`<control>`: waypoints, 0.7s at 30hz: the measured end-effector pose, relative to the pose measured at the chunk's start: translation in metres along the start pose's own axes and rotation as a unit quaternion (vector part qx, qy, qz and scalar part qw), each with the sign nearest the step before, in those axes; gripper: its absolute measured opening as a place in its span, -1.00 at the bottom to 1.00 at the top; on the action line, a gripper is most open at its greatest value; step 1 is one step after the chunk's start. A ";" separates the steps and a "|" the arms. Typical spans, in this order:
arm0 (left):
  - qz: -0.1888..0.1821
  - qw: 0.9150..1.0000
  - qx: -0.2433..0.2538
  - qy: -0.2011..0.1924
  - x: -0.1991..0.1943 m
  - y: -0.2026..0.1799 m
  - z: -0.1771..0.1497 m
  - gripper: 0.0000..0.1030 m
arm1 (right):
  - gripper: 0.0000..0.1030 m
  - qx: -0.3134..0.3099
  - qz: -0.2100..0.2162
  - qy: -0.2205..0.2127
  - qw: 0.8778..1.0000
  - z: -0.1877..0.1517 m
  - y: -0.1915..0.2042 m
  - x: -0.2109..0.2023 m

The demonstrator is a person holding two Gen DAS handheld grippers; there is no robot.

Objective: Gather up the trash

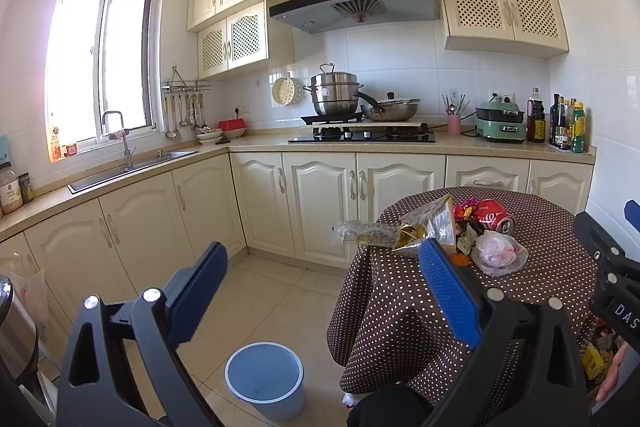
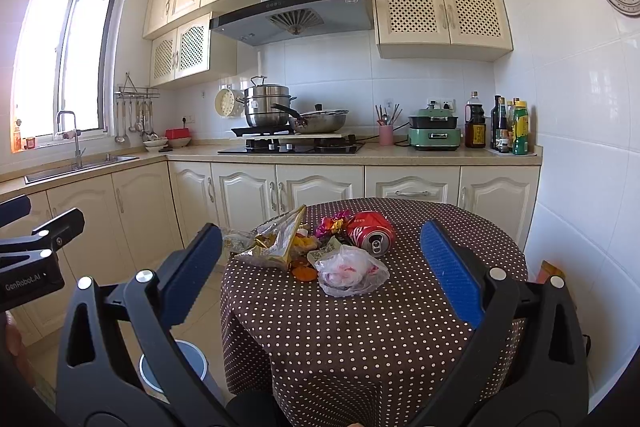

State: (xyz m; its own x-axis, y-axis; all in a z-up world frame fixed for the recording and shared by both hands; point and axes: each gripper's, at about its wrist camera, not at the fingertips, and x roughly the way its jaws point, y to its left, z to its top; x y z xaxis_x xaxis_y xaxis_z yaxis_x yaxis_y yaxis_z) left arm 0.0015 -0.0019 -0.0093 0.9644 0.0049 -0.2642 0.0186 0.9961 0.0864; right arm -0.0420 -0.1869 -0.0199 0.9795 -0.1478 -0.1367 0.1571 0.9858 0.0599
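Brown polka-dot cloth covers the round tabletop point(image 2: 360, 327). Trash lies clustered on its far half: snack wrapper point(image 2: 276, 241), clear plastic bag point(image 2: 352, 271), crushed red cola can point(image 2: 370, 231). Blue waste bin point(image 1: 264, 379) stands on the floor beside it. Left tongs point(image 1: 324, 275) and right tongs point(image 2: 320, 255) are released, holding nothing.

White Coca-Cola script on the crushed red can point(image 2: 370, 231) on my table, "GenRobot.AI" on my left gripper's black body point(image 2: 28, 281) (seen from my right wrist), "DAS" on my right gripper's body point(image 1: 626, 315), cut off at the edge
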 end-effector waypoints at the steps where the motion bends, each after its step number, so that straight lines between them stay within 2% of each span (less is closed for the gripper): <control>1: 0.000 1.000 0.000 0.000 0.000 0.000 0.000 0.84 | 0.88 0.000 0.000 0.000 1.000 0.000 0.000 0.000; 11: 0.000 1.000 0.000 0.001 0.001 0.002 0.003 0.84 | 0.88 0.000 0.000 0.001 1.000 0.000 0.000 0.000; 21: 0.000 1.000 0.003 0.004 0.005 -0.002 -0.006 0.84 | 0.88 0.000 0.000 0.002 1.000 -0.002 0.000 0.006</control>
State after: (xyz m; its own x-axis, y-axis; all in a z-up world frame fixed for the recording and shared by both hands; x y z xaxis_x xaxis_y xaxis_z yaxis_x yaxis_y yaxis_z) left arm 0.0044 -0.0031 -0.0167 0.9621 0.0055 -0.2725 0.0206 0.9955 0.0928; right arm -0.0365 -0.1875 -0.0231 0.9788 -0.1482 -0.1416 0.1578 0.9857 0.0592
